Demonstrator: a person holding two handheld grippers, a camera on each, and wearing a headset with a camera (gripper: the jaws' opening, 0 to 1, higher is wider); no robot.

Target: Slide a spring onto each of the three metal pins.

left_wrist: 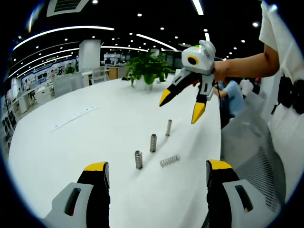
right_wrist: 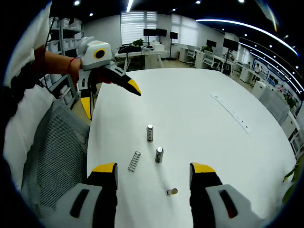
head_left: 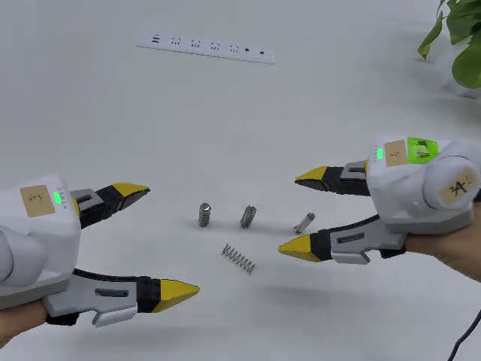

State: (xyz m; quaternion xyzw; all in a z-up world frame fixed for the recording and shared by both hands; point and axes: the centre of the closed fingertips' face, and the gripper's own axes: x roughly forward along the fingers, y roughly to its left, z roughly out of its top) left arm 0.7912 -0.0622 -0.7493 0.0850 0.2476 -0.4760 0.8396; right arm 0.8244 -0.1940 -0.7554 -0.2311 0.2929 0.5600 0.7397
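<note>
Currently, the left gripper (head_left: 171, 239) and right gripper (head_left: 289, 213) are held with jaws spread, empty. The spring (head_left: 238, 258), lying on the worktop (head_left: 113, 113) near the bare pin (head_left: 304, 222), could be flicked away, or the pin toppled, if pinched carelessly.

metal pins (head_left: 304, 222): 3 | springs (head_left: 248, 216): 3 — 2 on pins, 1 loose spring (head_left: 238, 258) | power strip (head_left: 204, 46): 1 | potted plant (head_left: 458, 37): 1 | grippers: 2 — left gripper (head_left: 171, 239), right gripper (head_left: 288, 213)
</note>
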